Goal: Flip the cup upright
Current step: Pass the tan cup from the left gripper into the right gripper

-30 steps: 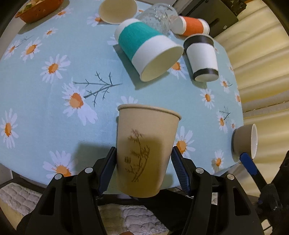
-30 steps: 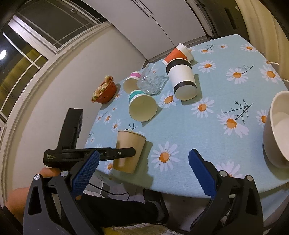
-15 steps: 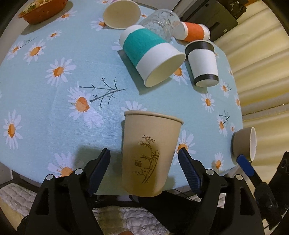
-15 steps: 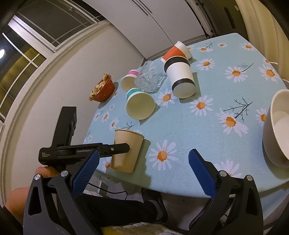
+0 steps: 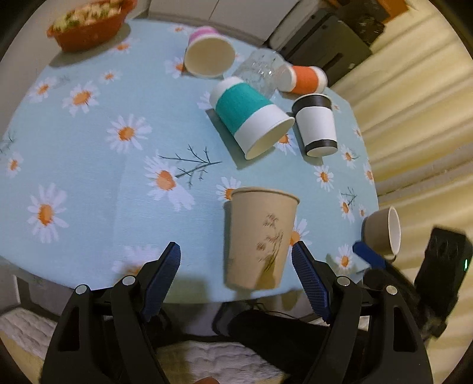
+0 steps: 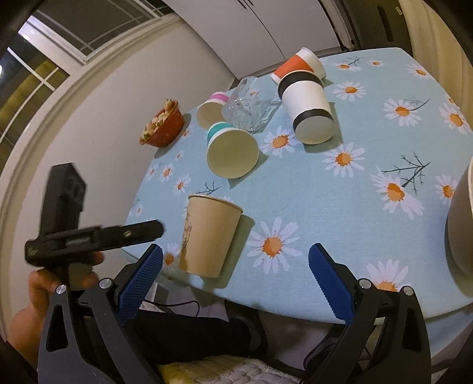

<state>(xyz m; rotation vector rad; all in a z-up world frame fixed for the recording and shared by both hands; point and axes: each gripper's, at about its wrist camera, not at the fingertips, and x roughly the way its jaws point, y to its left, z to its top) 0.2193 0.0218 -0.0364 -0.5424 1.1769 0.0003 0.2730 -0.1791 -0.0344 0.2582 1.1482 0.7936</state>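
A tan paper cup with a bamboo print [image 5: 257, 236] stands upright near the table's front edge; it also shows in the right wrist view [image 6: 208, 234]. My left gripper [image 5: 236, 263] is open and empty, pulled back from the cup, which stands just inside its right finger. In the right wrist view the left gripper [image 6: 88, 236] is seen from the side, left of the cup. My right gripper [image 6: 233, 271] is open and empty, low at the front edge.
On the daisy tablecloth [image 5: 88, 165] lie a teal-and-white cup [image 5: 248, 118], a white-and-black cup [image 5: 316, 124], an orange cup [image 5: 304, 78], a pink-rimmed cup [image 5: 208, 53] and a clear glass [image 5: 257, 68]. An orange bowl [image 5: 88, 20] stands far left. A brown mug [image 5: 382, 230] sits at the right edge.
My left gripper opened, let go of the tan cup and drew back and left. The cup stays upright on the table. The right gripper barely moved.
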